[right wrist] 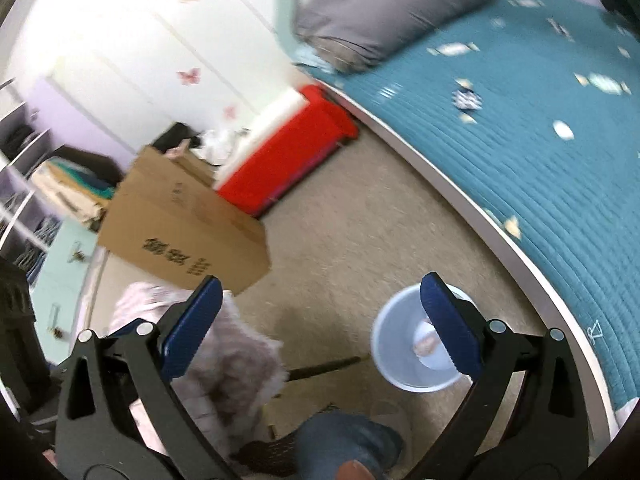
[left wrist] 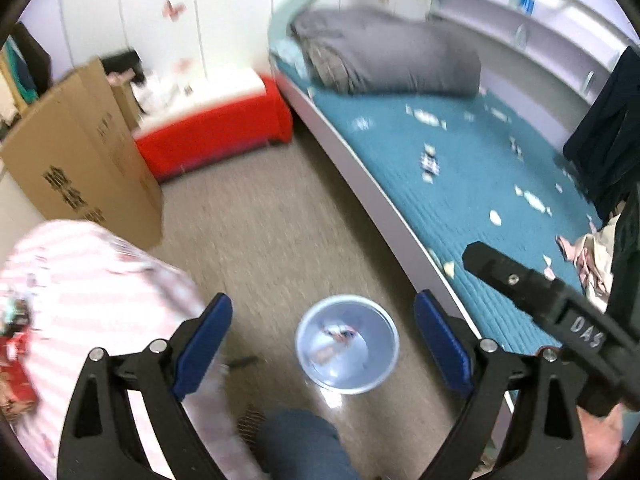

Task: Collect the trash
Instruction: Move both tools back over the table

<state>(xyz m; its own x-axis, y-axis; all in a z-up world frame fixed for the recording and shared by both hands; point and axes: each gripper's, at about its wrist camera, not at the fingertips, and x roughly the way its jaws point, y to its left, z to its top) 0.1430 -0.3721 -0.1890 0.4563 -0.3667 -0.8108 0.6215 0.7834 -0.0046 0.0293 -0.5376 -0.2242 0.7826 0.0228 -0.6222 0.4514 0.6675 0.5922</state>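
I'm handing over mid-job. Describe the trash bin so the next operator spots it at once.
Find the bed with the teal quilt; the beige carpet runs along its white edge. On that carpet, close to the bed's side, stands the trash bin, a small round open-topped bucket in pale blue with some wrappers already at the bottom. The cardboard box and red storage bin farther off are both boxy.
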